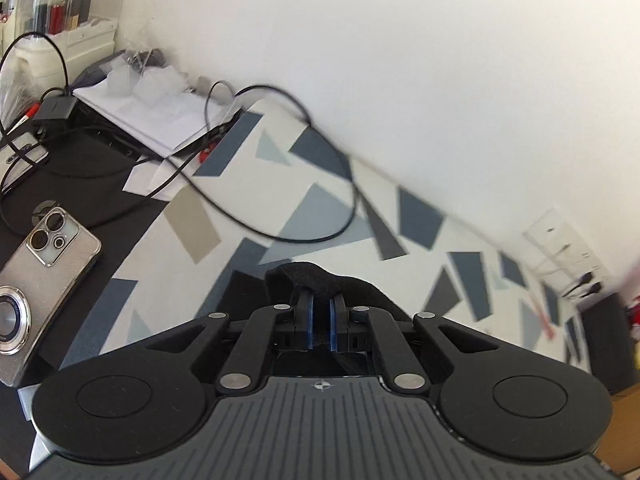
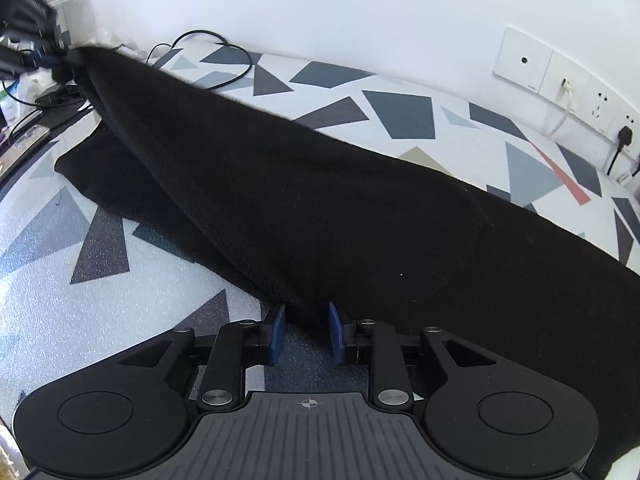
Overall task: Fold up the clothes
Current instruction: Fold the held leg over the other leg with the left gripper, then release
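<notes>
A black fleece garment (image 2: 304, 208) lies stretched across the patterned table cover (image 2: 396, 116) in the right wrist view. My left gripper (image 1: 320, 300) is shut on one end of it; bunched black cloth (image 1: 316, 276) covers its fingertips. That gripper also shows at the far left of the right wrist view (image 2: 60, 60), holding the cloth's corner lifted. My right gripper (image 2: 306, 312) has its blue pads (image 2: 277, 330) partly apart around the near edge of the garment, with cloth between them.
A phone (image 1: 44, 272) and a second phone (image 1: 20, 156) lie on a black mat at left with black cables (image 1: 280, 184), papers (image 1: 160, 116) and storage boxes (image 1: 60, 12). Wall sockets (image 2: 568, 80) with plugs are at right. The wall is close behind.
</notes>
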`<state>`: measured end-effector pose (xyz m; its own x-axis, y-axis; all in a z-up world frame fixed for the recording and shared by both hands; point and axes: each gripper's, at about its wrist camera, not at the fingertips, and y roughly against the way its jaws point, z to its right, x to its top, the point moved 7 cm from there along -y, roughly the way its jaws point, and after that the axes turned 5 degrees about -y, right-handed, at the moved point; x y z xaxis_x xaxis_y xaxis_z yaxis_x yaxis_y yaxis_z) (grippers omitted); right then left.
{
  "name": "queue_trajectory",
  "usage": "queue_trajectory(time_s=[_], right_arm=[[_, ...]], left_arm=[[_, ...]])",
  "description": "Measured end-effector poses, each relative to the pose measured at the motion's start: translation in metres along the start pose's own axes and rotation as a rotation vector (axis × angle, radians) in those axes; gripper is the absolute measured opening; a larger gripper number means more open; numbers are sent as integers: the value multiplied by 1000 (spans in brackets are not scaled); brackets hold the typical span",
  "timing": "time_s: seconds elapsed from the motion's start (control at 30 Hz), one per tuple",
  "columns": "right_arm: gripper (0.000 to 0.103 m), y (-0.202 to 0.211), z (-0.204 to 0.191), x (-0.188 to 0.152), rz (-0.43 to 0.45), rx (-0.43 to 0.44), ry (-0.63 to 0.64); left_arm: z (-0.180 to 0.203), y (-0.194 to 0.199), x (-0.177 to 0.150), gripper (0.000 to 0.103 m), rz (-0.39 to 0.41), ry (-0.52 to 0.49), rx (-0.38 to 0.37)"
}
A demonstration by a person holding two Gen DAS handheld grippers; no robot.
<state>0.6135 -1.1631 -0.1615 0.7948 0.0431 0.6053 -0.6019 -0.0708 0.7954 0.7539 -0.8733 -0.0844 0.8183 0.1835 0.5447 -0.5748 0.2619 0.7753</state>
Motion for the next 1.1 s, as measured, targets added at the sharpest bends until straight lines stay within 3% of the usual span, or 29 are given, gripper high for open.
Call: queue_trajectory(time_s=[0.07, 0.13, 0.2, 0.33, 0.4, 0.6, 0.7, 0.77, 0.83, 1.1], right_arm=[[23, -1, 0, 1, -8, 1, 6], [23, -1, -1, 1, -22, -3, 18], [23, 1, -6, 7, -24, 4, 28], [30, 6, -21, 24, 2, 41, 66], [33, 3, -36, 35, 20, 68, 124], [34, -22, -91, 59, 19, 167, 276], [37, -35, -115, 65, 9, 199, 347], [33, -43, -124, 67, 0, 201, 371], [4, -45, -127, 73, -12, 227, 337], [3, -29, -103, 102, 21, 334, 103]], left_arm=[[-16, -24, -10, 23, -116, 11, 77], [-34, -31, -19, 24, -155, 58, 88], [-50, -26, -27, 37, -157, 121, 54], [-64, -7, -33, 51, -145, 190, -9], [-62, -3, -37, 58, -161, 225, -75], [-44, -11, -50, 58, -227, 373, -238], [-36, -17, -54, 58, -244, 383, -257], [-30, -21, -56, 58, -254, 388, -269], [-25, -25, -59, 59, -265, 393, -280], [-15, -51, -59, 60, -231, 434, -288]])
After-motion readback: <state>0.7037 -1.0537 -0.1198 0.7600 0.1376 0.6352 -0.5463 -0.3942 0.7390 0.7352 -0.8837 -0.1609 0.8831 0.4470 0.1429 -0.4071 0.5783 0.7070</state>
